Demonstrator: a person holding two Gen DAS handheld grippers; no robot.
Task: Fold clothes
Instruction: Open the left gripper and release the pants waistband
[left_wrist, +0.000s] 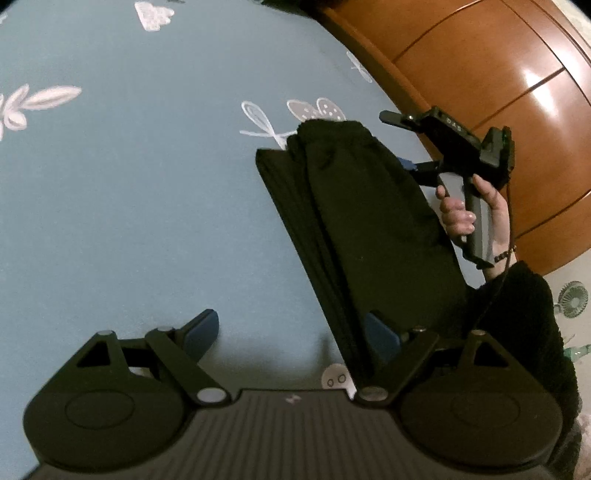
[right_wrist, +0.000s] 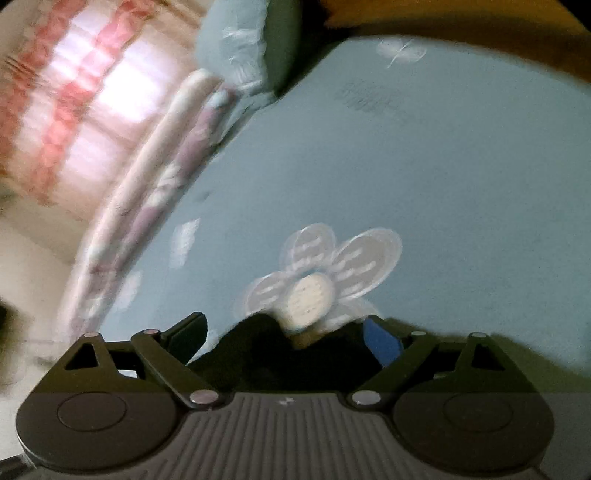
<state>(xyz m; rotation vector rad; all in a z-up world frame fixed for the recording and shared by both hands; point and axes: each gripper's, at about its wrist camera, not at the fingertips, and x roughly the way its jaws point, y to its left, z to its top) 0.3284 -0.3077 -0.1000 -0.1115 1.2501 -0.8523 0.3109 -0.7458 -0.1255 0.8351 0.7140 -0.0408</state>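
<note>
Right of centre in the left wrist view, a black garment (left_wrist: 369, 229) lies folded lengthwise into a long band on a light blue bedsheet (left_wrist: 129, 203) printed with white flowers. Its lower end disappears behind the left gripper (left_wrist: 291, 336), so its full length cannot be seen, and its dark folds are hard to separate. That gripper's jaws stand wide apart, released; one blue pad overlaps the garment's edge without pinching it.

At the right of the same view, a hand (left_wrist: 469, 214) holds the right gripper (left_wrist: 400, 142) beside the garment's upper end. Its fingers are spread, with one partly hidden behind the cloth.

The right wrist view is blurred. Its jaws are parted, and a dark mass of cloth sits low between them, mostly cut off by the gripper body; whether the pads touch it cannot be made out. Beyond lie a large white flower print (right_wrist: 325, 277), a pillow (right_wrist: 243, 48) at upper centre, and a smeared pink curtain (right_wrist: 74, 103) at upper left.

A wooden panel (left_wrist: 498, 74) fills the left wrist view's upper right.
</note>
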